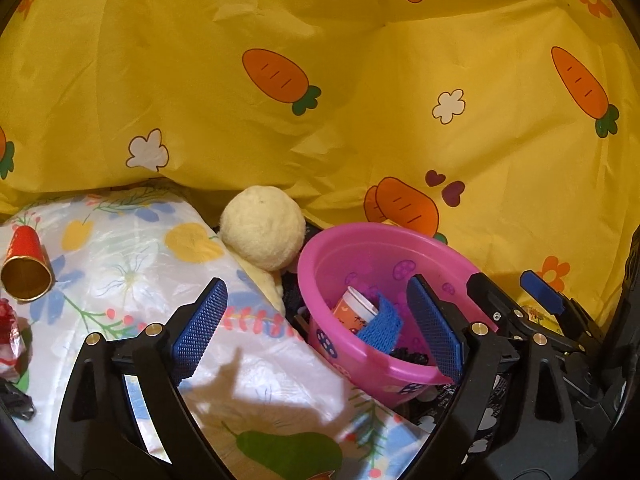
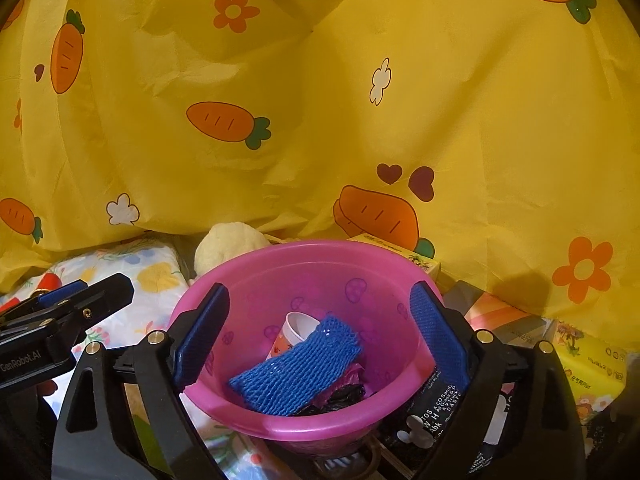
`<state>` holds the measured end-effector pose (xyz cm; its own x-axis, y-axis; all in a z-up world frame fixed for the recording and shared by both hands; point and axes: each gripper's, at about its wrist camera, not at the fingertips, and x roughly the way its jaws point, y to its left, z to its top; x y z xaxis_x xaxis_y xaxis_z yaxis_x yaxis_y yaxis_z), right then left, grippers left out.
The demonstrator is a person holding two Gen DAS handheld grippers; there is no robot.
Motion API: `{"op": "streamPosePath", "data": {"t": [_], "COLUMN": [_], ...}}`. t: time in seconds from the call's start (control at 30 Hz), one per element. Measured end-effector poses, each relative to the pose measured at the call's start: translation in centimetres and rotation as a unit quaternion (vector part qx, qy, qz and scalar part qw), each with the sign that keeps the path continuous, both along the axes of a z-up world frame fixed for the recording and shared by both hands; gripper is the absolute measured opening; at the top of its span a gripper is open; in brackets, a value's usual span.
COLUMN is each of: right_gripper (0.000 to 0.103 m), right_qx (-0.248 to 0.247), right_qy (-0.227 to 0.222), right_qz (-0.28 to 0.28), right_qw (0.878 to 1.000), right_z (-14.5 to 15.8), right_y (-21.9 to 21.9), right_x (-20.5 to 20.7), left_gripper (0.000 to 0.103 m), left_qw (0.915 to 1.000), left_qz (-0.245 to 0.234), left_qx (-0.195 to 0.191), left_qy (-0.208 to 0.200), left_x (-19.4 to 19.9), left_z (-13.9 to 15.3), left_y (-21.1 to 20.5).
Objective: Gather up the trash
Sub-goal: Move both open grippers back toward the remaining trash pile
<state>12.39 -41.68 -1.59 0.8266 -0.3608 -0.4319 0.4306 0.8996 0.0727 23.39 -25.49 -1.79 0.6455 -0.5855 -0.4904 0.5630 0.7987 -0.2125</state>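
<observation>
Hovering over one pink bucket (image 2: 320, 420), the right gripper (image 2: 320, 344) has both jaws spread wide with nothing between the pads. Three pieces of trash lie inside the bucket: one blue mesh sleeve (image 2: 300, 368) across the top, one paper cup (image 2: 298, 330) tipped on its side under it, and one crumpled black wrapper (image 2: 340, 396) at the bottom, beside a bit of pink material too hidden to identify.

The left gripper (image 1: 320, 328) stands just to the bucket's left, its jaws likewise fully apart and holding nothing. Its left pad is over the floral plastic sheet (image 1: 132, 264), its right pad in front of the bucket's rim.

On that sheet, well apart from the bucket, two more items remain: one red paper cup with a gold inside (image 1: 26, 264) lying on its side, and one red-and-white crumpled wrapper (image 1: 10, 332) just below it at the frame edge.

One cream plush ball (image 1: 262, 232) sits between the sheet and the bucket. One yellow cloth printed with carrots and flowers (image 1: 320, 80) hangs behind everything. Two yellow tissue packs (image 2: 592, 364) show in the right wrist view, one right of the bucket, one behind it.
</observation>
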Motion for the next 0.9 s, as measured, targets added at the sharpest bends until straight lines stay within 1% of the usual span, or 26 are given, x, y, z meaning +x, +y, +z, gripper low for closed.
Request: {"op": "streamPosePath", "data": {"t": [0.03,0.07,0.3,0.43,0.53,0.63,0.73,0.8,0.9], "right_gripper": [0.096,0.098,0.098,0.098,0.098,0.098,0.098,0.098,0.098], "right_qx": [-0.003,-0.006,-0.03,-0.05,-0.059,-0.056,-0.052,-0.053,-0.044], "right_qy": [0.0,-0.003,-0.002,-0.006,-0.01,-0.02,-0.024,-0.023,-0.014], "right_qz": [0.0,0.001,0.014,0.034,0.059,0.095,0.134,0.155,0.185], "right_qw": [1.0,1.0,0.999,0.998,0.996,0.994,0.989,0.986,0.982], "right_z": [0.1,0.2,1.3,1.8,1.9,2.0,2.0,2.0,1.9], "right_y": [0.2,0.5,3.3,6.1,8.6,11.2,13.9,15.6,17.9], "right_x": [-0.1,-0.3,-1.2,-2.1,-2.7,-3.3,-3.6,-3.6,-3.5], "left_gripper": [0.09,0.09,0.09,0.09,0.09,0.09,0.09,0.09,0.09], "left_qw": [1.0,0.9998,0.9962,0.9917,0.9875,0.9804,0.9735,0.9694,0.9608], "left_qz": [0.006,0.014,0.078,0.119,0.147,0.185,0.219,0.237,0.266], "left_qx": [0.002,0.006,0.019,0.029,0.033,0.045,0.045,0.045,0.056], "left_qy": [-0.007,-0.013,-0.033,-0.039,-0.045,-0.052,-0.048,-0.046,-0.053], "left_x": [-0.3,-0.6,-2.7,-4.1,-5.4,-6.8,-8.1,-8.9,-10.3], "left_z": [0.1,0.3,1.2,1.9,2.3,2.4,2.2,2.1,1.8], "left_y": [0.4,0.9,5.6,9.1,12.0,15.1,18.4,20.3,22.9]}}
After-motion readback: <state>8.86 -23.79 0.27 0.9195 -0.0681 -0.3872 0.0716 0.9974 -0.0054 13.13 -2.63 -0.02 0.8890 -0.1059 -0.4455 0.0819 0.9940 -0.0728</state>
